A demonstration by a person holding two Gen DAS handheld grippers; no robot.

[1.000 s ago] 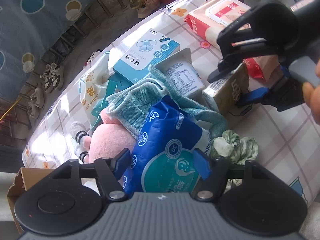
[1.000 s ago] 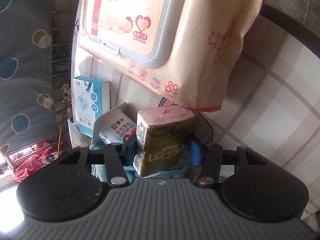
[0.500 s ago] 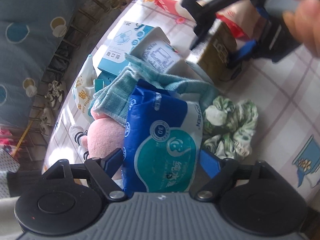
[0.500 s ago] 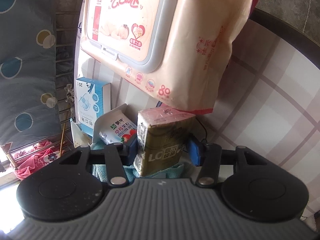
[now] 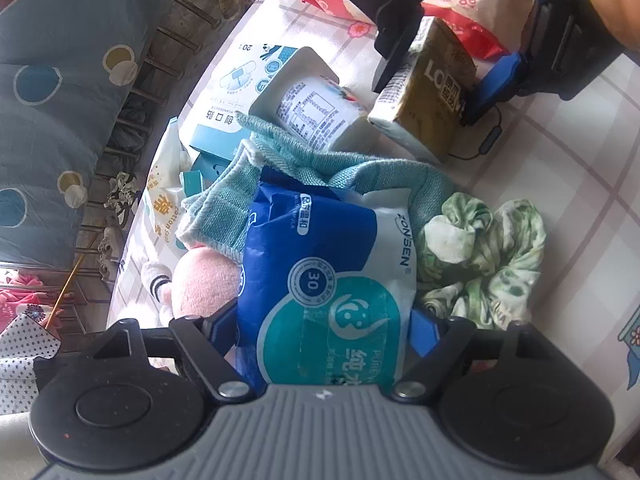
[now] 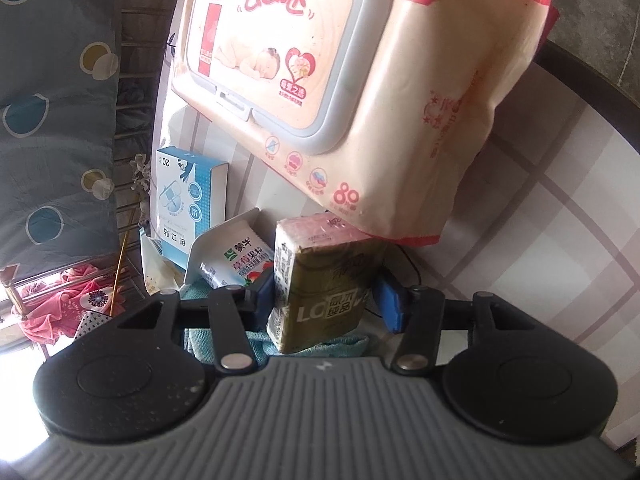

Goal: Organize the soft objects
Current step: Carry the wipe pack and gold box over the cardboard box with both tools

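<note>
Left gripper wide now, having sprung apart over the last second and then eased in a touch. Flanking the blue-and-teal soft pack of wet wipes, blue pads right at its edges, no pinch visible in the wrapper. Lower and closer to the heap than a second ago. Probably a release: pack set down on top of the pile, lying over the teal woven towel and against the pink plush toy. If so, one soft item sorted and this hand nearly free for another.

Right gripper unchanged, closed to middling width on the olive-brown pocket tissue pack, upright, just beside the pile, lower end at the towel's edge. Likely the next item for the heap.

Counted on the checked tablecloth:
- one blue wipes pack, one teal towel, one pink plush
- one green-and-white crumpled fabric scrunchie, touching the towel
- one olive tissue pack
- one white strawberry-milk pouch
- one blue-and-white cardboard plaster box
- one large peach baby-wipes pack with a grey flip lid
- one white-and-yellow cotton-pad bag
- one striped sock, half hidden
</note>
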